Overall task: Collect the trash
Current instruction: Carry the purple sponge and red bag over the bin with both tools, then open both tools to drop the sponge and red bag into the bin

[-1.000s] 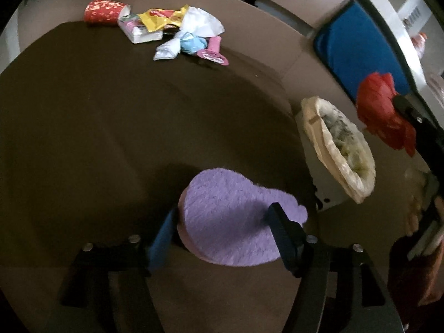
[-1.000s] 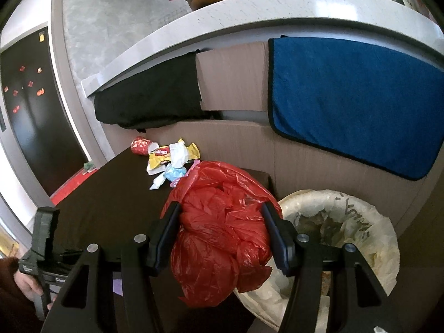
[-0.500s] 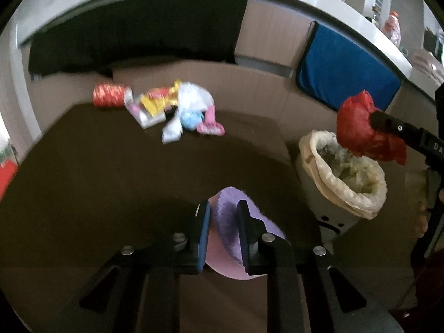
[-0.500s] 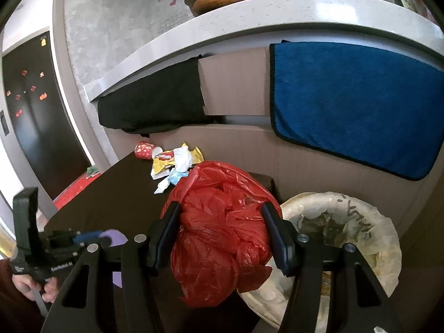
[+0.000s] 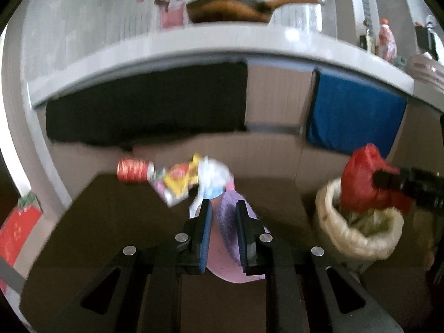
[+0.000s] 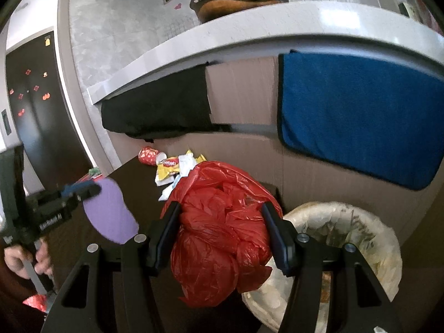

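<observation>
Two loads are held: my left gripper [image 5: 223,216], jaws just closed, pinches the purple pad [image 6: 111,216]; my right gripper [image 6: 220,231] clamps the red bag [image 6: 222,230]. Next, I judge, release into the bin [image 6: 383,238] at four o'clock.

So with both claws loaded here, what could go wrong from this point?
1. The left claw pinches the purple insole only near one end; most of it hangs free, so it may swing or slip out.
2. The red plastic bag in the right claw is over the rim of the trash bin, not its middle, and could drop outside.
3. The wrapper pile sits near the table's far edge.
</observation>
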